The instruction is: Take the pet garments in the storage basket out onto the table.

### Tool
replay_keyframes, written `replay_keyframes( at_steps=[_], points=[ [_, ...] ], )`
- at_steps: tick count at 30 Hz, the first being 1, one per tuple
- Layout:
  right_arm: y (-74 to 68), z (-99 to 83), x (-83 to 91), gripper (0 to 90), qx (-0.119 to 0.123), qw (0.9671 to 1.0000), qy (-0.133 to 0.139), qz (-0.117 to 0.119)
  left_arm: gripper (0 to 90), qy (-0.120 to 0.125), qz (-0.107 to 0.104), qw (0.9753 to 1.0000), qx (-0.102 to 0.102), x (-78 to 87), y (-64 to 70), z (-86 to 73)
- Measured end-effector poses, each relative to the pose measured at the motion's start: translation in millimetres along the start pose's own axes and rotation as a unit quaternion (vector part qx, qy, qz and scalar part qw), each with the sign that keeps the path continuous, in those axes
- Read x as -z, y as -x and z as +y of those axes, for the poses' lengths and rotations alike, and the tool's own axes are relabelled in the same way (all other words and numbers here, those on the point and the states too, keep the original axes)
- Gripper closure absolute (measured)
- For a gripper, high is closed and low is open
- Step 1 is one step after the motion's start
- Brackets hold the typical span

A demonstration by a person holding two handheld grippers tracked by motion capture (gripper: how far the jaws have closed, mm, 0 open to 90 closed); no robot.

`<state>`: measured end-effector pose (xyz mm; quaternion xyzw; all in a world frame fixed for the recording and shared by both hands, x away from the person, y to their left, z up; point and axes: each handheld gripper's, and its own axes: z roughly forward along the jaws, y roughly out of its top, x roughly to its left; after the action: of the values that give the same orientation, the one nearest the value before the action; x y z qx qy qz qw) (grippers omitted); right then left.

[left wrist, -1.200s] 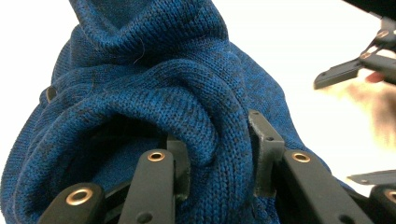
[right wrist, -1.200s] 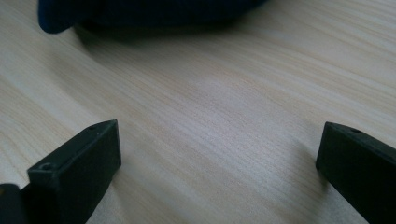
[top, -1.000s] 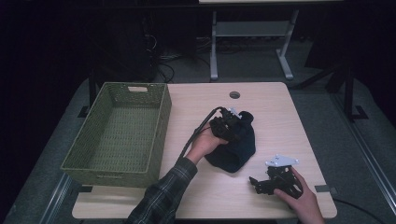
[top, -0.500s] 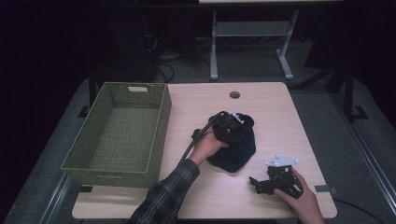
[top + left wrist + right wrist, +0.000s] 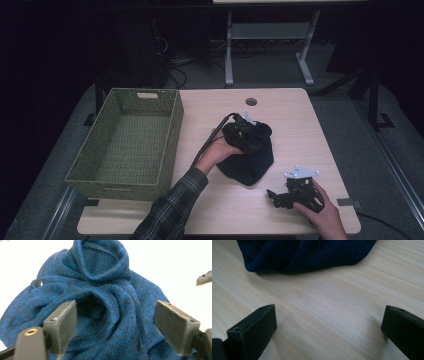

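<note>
A dark blue knit garment [image 5: 250, 169] lies bunched up in the middle of the table. In the left gripper view its folds and small buttons [image 5: 105, 297] sit right below the jaws. My left gripper [image 5: 252, 134] hovers over the garment's far part, open, jaws wide [image 5: 117, 325] with cloth between but not pinched. My right gripper [image 5: 275, 196] rests low near the front right edge, open [image 5: 329, 327] over bare wood. The garment's near hem [image 5: 307, 255] lies just beyond it.
A green woven basket [image 5: 172, 135] stands empty on the left side of the wooden table [image 5: 300, 120]. A round cable hole [image 5: 251, 101] is at the back. The right gripper's jaw tip [image 5: 203, 278] pokes into the left gripper view.
My left gripper has shifted slightly over the garment and settled lower onto its folds. The right gripper has stayed where it was.
</note>
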<state>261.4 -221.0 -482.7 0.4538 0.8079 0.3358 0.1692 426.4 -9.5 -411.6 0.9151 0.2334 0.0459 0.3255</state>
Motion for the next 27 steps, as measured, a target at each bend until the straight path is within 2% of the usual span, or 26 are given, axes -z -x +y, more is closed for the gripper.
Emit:
replay_keyframes(
  at_steps=[7, 16, 27],
  points=[
    [0.1, 0.0, -0.1, 0.0, 0.000, 1.0000, 0.000, 0.000, 13.5, 0.007, 0.006, 0.9999, 0.005, 13.5, -2.1, -3.5],
    [-0.4, 0.0, 0.1, 0.0, -0.003, 1.0000, -0.001, 0.001, 13.5, 0.034, 0.018, 0.9992, 0.011, 38.3, -1.0, -15.0],
    [-0.3, 0.0, 0.1, 0.0, -0.002, 1.0000, -0.001, 0.001, 13.5, 0.069, 0.030, 0.9967, 0.030, 68.3, 4.4, -42.3]
  ],
)
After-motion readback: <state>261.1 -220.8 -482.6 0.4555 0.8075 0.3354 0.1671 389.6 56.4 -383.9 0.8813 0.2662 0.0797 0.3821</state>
